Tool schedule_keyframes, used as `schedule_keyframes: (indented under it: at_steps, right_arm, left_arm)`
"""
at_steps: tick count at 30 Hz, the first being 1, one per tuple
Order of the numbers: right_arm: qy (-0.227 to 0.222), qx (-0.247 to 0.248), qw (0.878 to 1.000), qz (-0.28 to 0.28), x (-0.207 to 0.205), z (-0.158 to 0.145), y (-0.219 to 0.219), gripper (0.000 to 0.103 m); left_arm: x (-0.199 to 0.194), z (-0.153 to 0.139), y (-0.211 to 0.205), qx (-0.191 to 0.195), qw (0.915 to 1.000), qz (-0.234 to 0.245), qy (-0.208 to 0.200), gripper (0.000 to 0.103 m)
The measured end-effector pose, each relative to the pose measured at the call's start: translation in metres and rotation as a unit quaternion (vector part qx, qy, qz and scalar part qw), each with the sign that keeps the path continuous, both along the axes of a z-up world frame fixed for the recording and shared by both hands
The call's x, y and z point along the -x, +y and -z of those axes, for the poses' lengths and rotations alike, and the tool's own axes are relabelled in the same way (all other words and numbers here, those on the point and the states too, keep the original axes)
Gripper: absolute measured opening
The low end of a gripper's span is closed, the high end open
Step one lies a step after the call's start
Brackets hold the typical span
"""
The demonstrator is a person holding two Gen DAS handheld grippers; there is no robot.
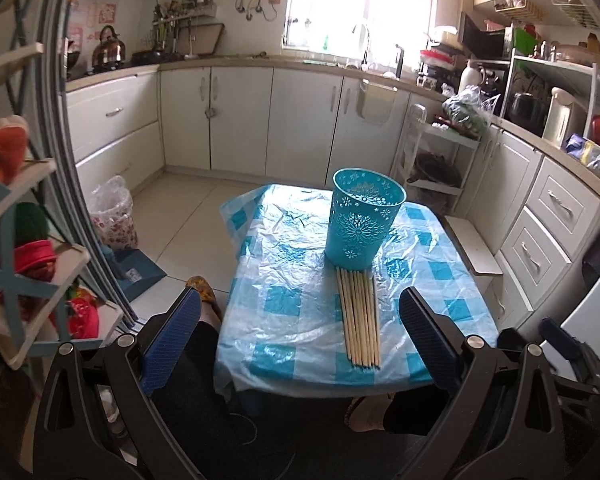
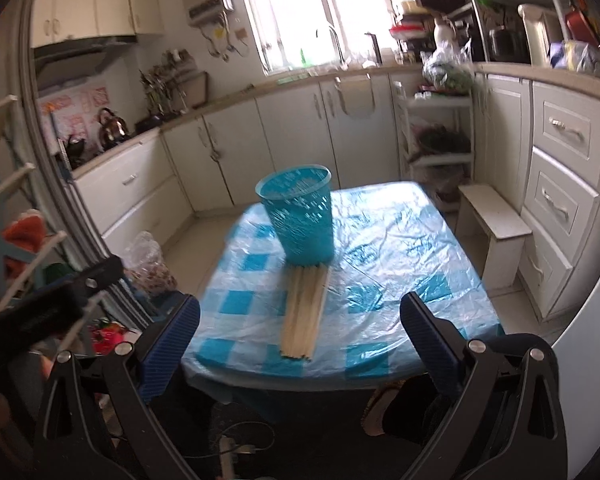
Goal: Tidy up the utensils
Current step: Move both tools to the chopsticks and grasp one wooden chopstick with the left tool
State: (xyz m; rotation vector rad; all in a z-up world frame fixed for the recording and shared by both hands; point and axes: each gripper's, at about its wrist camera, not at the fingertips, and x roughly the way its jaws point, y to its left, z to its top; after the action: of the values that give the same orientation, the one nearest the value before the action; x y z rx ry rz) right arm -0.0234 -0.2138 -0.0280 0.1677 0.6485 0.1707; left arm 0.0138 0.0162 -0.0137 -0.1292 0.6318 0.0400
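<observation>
A teal perforated holder cup (image 1: 361, 219) stands upright on a small table with a blue-and-white checked plastic cover (image 1: 284, 280). Several wooden chopsticks (image 1: 359, 316) lie side by side in front of the cup, their far ends against its base. My left gripper (image 1: 300, 340) is open and empty, held above the table's near edge. In the right wrist view the cup (image 2: 300, 216) and chopsticks (image 2: 305, 314) show on the table cover (image 2: 400, 248). My right gripper (image 2: 300, 340) is open and empty, also back from the near edge.
A white step stool (image 2: 496, 220) stands right of the table. A lined bin (image 1: 114, 212) and a blue dustpan (image 1: 138, 270) sit on the floor at left. A shelf rack (image 1: 28, 240) stands at far left. Kitchen cabinets (image 1: 236, 120) line the back and right.
</observation>
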Motion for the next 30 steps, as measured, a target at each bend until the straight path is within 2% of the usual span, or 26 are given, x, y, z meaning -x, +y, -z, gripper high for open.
schedule_keyframes:
  at_steps: [2, 4, 6, 7, 9, 14, 19, 23, 26, 30]
  right_arm:
    - [0.022, 0.002, 1.0, -0.001, -0.027, 0.019, -0.002, 0.096]
    - [0.038, 0.003, 0.999, -0.004, -0.048, 0.038, -0.001, 0.089]
    - [0.065, 0.004, 0.998, -0.009, -0.071, 0.058, 0.0, 0.071]
    - [0.08, 0.0, 0.997, -0.01, -0.084, 0.07, 0.001, 0.067]
    - [0.103, -0.002, 0.995, -0.013, -0.105, 0.091, 0.002, 0.049]
    - [0.147, 0.001, 0.989, -0.014, -0.15, 0.132, 0.016, 0.029]
    - [0.17, 0.016, 0.985, -0.016, -0.179, 0.154, 0.026, 0.02]
    - [0.182, 0.033, 0.982, -0.027, -0.192, 0.163, 0.028, 0.017]
    - [0.176, 0.054, 0.982, -0.045, -0.199, 0.164, 0.031, 0.01]
    - [0.182, 0.086, 0.975, -0.099, -0.206, 0.163, 0.03, 0.009]
  left_arm:
    - [-0.021, 0.011, 0.0, 0.003, 0.9999, 0.0, 0.011, 0.095]
    - [-0.042, 0.022, -0.001, 0.005, 0.9997, -0.001, 0.024, 0.095]
    - [-0.065, 0.037, -0.003, 0.009, 0.9992, 0.0, 0.039, 0.095]
    - [-0.073, 0.044, -0.004, 0.01, 0.9989, 0.004, 0.045, 0.095]
    - [-0.092, 0.06, -0.005, 0.018, 0.998, 0.012, 0.06, 0.095]
    - [-0.125, 0.097, -0.007, 0.014, 0.9948, 0.01, 0.101, 0.095]
    - [-0.151, 0.124, -0.011, 0.01, 0.9913, 0.014, 0.13, 0.095]
    - [-0.172, 0.14, -0.015, 0.01, 0.9889, 0.016, 0.148, 0.095]
    - [-0.191, 0.155, -0.021, 0.006, 0.9862, 0.019, 0.164, 0.095]
    - [-0.215, 0.175, -0.028, 0.0, 0.9831, 0.022, 0.182, 0.095]
